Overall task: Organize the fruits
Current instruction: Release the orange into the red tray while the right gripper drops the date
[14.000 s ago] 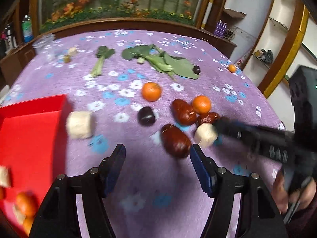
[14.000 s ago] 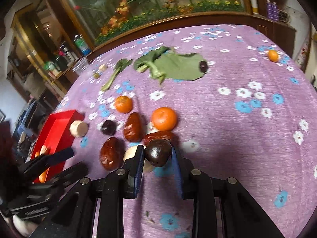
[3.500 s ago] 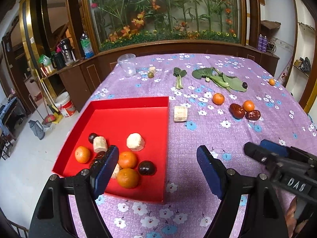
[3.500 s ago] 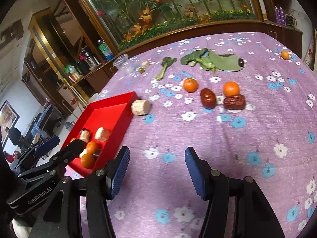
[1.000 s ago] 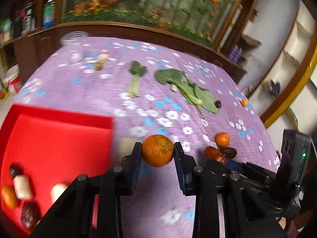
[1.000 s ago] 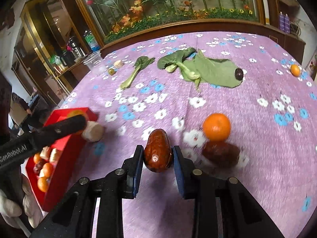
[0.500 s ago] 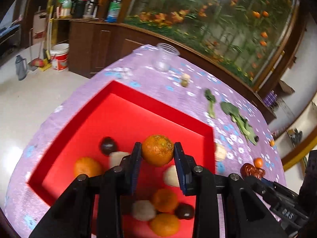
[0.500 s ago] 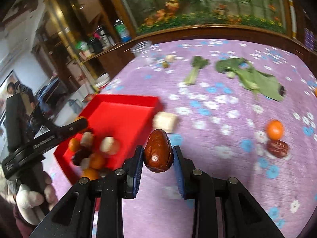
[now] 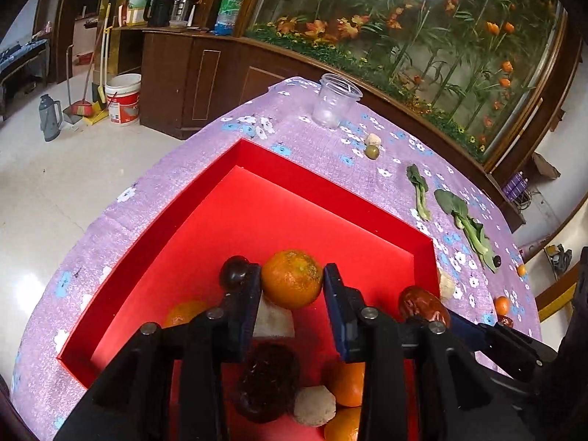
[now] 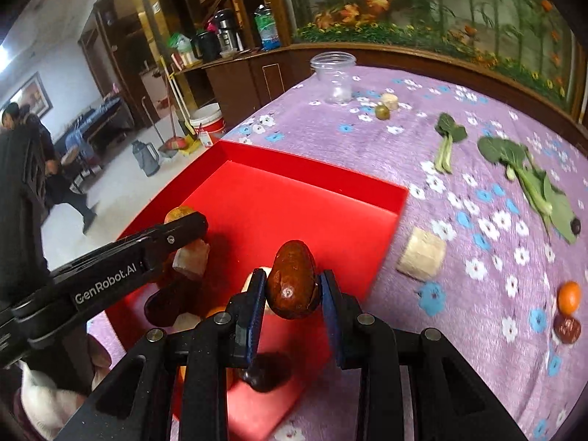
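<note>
A red tray on the purple flowered cloth holds several fruits: oranges, a dark date, a dark plum and white chunks. My left gripper hangs over the tray's near end with an orange between its pads; the jaws are opening but both pads still touch it. My right gripper is shut on a glossy brown date above the tray's near right corner. In the right wrist view the left gripper reaches in from the left.
On the cloth to the right of the tray lie a white chunk, an orange, a dark date and leafy greens. A clear cup stands at the far corner. The table edge drops to the floor on the left.
Both grippers have swung left from over the cloth to above the red tray, the left with the orange and the right with the brown date. The left has sunk closer to the fruit pile.
</note>
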Available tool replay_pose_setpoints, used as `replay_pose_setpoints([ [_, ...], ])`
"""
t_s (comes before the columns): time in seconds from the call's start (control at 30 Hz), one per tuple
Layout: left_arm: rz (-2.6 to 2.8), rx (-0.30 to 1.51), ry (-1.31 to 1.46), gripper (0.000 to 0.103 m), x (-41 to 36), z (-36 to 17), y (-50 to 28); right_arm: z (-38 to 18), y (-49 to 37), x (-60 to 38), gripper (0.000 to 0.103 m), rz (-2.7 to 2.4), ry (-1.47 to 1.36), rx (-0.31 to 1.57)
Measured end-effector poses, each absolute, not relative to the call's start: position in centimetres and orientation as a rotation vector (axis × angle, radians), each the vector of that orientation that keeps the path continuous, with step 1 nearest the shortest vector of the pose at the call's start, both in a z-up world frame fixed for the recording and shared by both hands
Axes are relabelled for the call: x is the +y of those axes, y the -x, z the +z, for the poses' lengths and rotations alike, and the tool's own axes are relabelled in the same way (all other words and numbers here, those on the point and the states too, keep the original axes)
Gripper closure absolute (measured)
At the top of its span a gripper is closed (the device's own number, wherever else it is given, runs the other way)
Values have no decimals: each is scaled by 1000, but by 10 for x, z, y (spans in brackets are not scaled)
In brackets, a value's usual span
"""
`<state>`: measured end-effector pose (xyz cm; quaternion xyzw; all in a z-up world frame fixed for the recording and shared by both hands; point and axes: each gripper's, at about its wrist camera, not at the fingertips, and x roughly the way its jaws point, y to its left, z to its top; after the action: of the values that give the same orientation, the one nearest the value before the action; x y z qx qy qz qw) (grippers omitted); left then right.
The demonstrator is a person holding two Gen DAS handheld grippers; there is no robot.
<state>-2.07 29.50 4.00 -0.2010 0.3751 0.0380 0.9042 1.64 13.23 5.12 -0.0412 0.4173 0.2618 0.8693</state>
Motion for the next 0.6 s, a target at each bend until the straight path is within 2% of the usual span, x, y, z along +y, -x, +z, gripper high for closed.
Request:
replay_pose_setpoints([
  [0.1, 104, 747, 404, 49, 296, 47, 25, 51, -16, 139, 65, 542, 118, 858],
  [0.17, 115, 730, 389, 48, 296, 53, 29, 52, -14, 139, 59, 541, 118, 851],
  [0.6, 99, 671, 254, 33, 257, 83, 55, 71, 15, 97, 54, 484, -3, 817],
])
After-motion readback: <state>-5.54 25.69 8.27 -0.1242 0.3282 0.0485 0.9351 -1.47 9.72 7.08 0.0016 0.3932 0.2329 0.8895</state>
